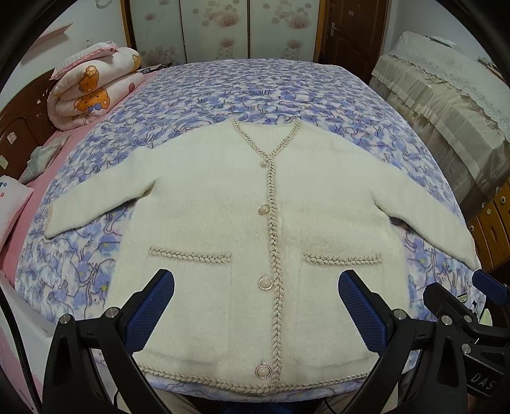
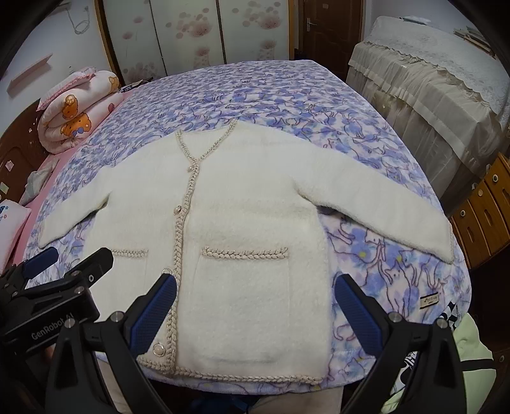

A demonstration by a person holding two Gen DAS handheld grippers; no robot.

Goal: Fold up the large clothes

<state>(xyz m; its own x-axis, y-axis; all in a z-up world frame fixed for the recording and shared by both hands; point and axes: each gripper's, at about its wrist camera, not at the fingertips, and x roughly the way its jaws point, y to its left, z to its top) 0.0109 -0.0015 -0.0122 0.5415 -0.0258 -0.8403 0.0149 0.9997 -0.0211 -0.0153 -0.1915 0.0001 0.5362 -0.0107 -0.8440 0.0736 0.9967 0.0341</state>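
A cream fuzzy cardigan (image 1: 223, 203) with braided trim, pearl buttons and two front pockets lies flat, face up, on the blue floral bed cover (image 1: 255, 92). Both sleeves are spread out to the sides. It also shows in the right wrist view (image 2: 255, 197). My left gripper (image 1: 256, 286) is open and empty, hovering over the hem between the pockets. My right gripper (image 2: 256, 289) is open and empty above the cardigan's right pocket. The right gripper shows at the edge of the left wrist view (image 1: 462, 296), and the left gripper in the right wrist view (image 2: 68, 258).
A rolled pink bear-print quilt (image 1: 92, 89) sits at the bed's far left by the wooden headboard (image 1: 19, 127). A lace-covered cabinet (image 1: 446, 95) and wooden drawers (image 2: 484, 207) stand to the right. Sliding wardrobe doors (image 1: 223, 28) lie beyond the bed.
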